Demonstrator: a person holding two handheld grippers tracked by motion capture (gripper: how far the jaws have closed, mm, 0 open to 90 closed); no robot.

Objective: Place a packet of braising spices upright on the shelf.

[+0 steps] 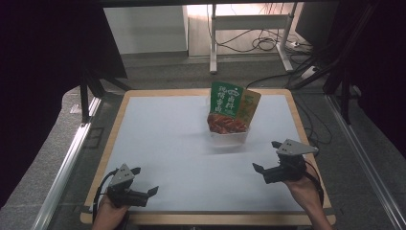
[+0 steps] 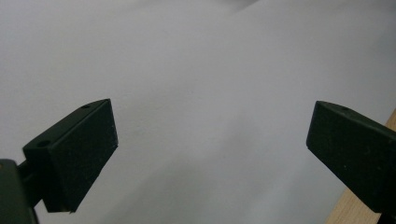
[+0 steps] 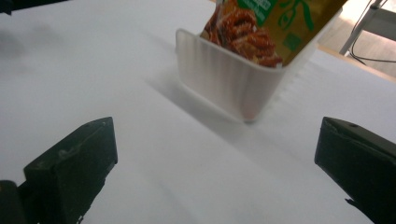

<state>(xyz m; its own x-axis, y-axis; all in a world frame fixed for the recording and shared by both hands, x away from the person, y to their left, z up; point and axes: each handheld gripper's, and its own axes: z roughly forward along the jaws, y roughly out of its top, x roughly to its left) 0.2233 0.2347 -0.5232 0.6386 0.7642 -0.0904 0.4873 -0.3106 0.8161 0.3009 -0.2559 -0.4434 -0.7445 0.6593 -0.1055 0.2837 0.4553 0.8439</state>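
Observation:
A clear plastic bin (image 1: 229, 138) stands on the white table top (image 1: 163, 139), right of centre toward the back. Two snack packets lean upright in it: a green and red one (image 1: 224, 108) and a yellow-green one (image 1: 248, 106) behind it. The bin (image 3: 229, 81) and the packets (image 3: 261, 28) rise ahead of my right gripper (image 3: 215, 163). My right gripper (image 1: 267, 155) is open, near the front right, short of the bin and empty. My left gripper (image 1: 145, 181) is open at the front left over bare table, far from the bin; its jaws (image 2: 210, 149) hold nothing.
The table's wooden edge (image 1: 306, 143) frames the white sheet, and a corner of it shows by the left gripper's jaw (image 2: 359, 210). Beyond the table are a desk frame (image 1: 249, 33) and floor cables (image 1: 265, 44). Metal rails (image 1: 67, 163) run along both sides.

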